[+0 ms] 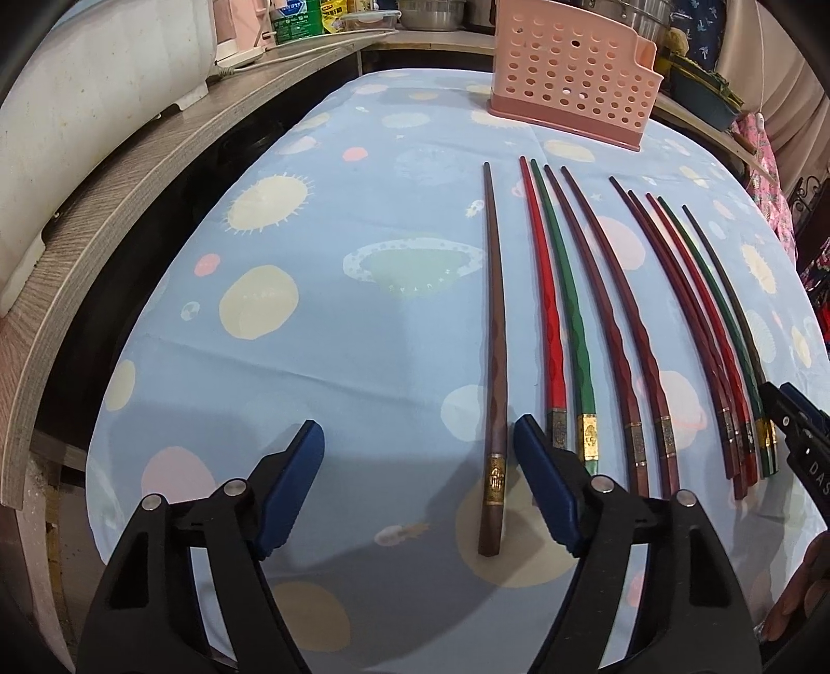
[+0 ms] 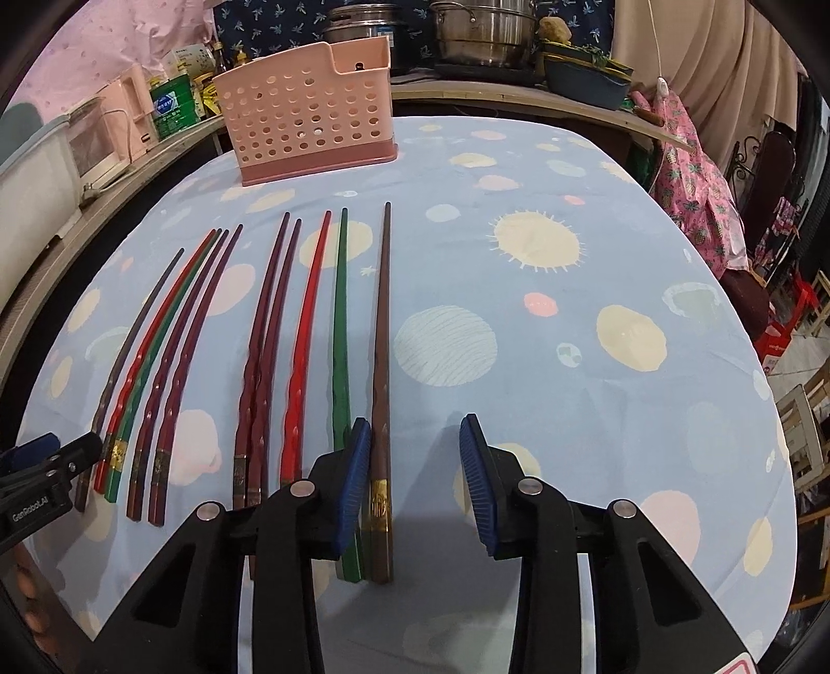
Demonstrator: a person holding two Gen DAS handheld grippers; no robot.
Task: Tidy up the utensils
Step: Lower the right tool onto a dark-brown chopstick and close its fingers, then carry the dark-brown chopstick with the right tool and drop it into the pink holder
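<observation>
Several chopsticks lie side by side on the blue planet-print cloth, handles toward me. In the left wrist view a lone brown chopstick lies between my open left gripper's blue pads, with red and green ones just right of it. In the right wrist view my open right gripper straddles the handle of another brown chopstick, its left pad over a green one. A pink perforated utensil holder stands upright at the far edge, also in the right wrist view.
A wooden shelf with a white appliance curves along the left. Steel pots, bottles and a basin crowd the counter behind the holder. Chairs and pink fabric are at the right. Each gripper's tip shows at the other view's edge.
</observation>
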